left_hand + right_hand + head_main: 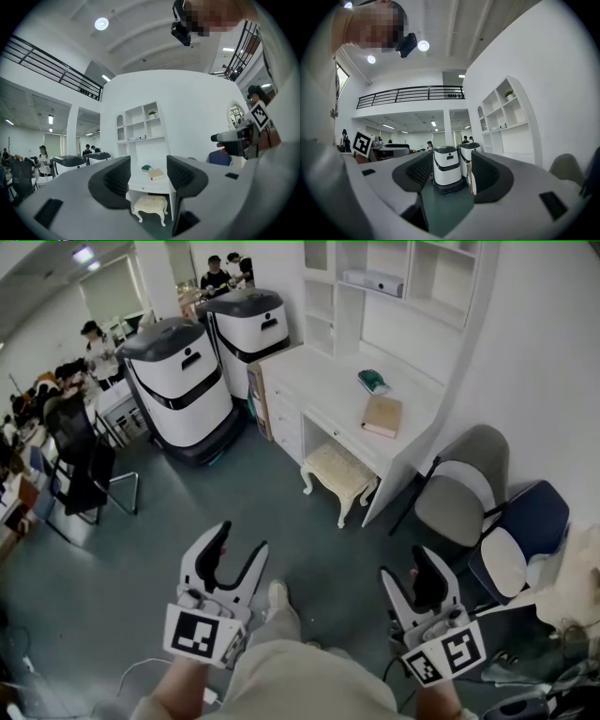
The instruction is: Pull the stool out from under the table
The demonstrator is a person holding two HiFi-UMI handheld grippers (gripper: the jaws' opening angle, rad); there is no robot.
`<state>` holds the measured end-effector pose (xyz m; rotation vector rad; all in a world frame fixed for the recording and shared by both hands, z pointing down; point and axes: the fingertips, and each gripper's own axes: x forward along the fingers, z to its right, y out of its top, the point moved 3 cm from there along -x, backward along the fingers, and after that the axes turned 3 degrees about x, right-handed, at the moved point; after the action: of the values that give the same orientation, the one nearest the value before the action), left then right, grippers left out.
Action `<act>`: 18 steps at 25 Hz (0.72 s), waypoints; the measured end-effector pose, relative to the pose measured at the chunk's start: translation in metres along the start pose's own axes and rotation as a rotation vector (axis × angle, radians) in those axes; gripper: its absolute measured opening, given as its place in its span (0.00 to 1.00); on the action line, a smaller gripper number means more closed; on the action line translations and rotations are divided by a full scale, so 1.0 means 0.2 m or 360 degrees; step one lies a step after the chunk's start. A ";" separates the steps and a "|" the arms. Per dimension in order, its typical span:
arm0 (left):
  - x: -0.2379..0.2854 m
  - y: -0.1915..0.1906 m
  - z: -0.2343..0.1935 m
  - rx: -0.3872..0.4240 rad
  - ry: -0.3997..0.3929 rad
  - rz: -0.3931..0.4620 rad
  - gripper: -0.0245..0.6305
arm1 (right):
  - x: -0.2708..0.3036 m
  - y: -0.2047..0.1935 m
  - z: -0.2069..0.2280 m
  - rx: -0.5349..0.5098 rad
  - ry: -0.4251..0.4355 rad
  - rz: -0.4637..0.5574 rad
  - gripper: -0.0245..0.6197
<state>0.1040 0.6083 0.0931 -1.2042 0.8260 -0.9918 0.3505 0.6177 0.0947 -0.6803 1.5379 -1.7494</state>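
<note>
A cream stool (339, 472) with carved legs stands half under the white desk (309, 381) against the far wall, some way ahead of me. In the left gripper view the stool (150, 204) shows far off between the jaws, below the desk (151, 185). My left gripper (241, 540) is held low over the grey floor, open and holding nothing. The right gripper (407, 568) is also open and holding nothing, level with the left one. The left gripper (147, 177) points at the desk. The right gripper (447, 172) points left of the desk, at the white robots.
Two white mobile robots (187, 381) are parked left of the desk. A tan book (382, 415) and a green object (372, 382) lie on the desktop. Grey and blue chairs (464, 488) stand at the right, a black office chair (84, 460) at the left. People sit far back.
</note>
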 end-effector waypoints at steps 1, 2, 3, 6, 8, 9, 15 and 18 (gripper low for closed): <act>0.01 -0.01 0.00 0.0007 0.0003 0.0001 0.40 | 0.01 -0.01 0.01 -0.0004 0.0003 0.0001 0.45; 0.01 -0.02 0.00 0.0009 0.0007 0.0002 0.39 | 0.02 -0.02 0.02 -0.0008 0.0007 0.0002 0.45; 0.02 -0.04 -0.01 0.0005 0.0011 0.0005 0.40 | 0.03 -0.04 0.02 -0.0014 0.0010 0.0003 0.45; 0.06 -0.09 -0.05 -0.0004 0.0017 0.0033 0.40 | 0.08 -0.09 0.04 -0.0036 0.0003 0.0013 0.45; 0.11 -0.13 -0.07 -0.0003 0.0015 0.0046 0.39 | 0.12 -0.13 0.07 -0.0033 -0.0008 0.0011 0.45; 0.13 -0.16 -0.09 0.0000 0.0012 0.0043 0.39 | 0.15 -0.15 0.09 -0.0026 -0.0013 0.0007 0.45; 0.32 -0.26 -0.27 -0.0036 0.0034 0.0022 0.41 | 0.39 -0.24 0.19 -0.0004 -0.0038 -0.0054 0.46; 0.43 -0.30 -0.40 -0.0034 0.0024 0.0015 0.41 | 0.57 -0.28 0.24 0.0008 -0.0063 -0.0070 0.46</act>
<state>0.0506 0.4962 0.1373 -1.2116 0.8555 -0.9878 0.3071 0.5009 0.1510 -0.7469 1.5016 -1.7610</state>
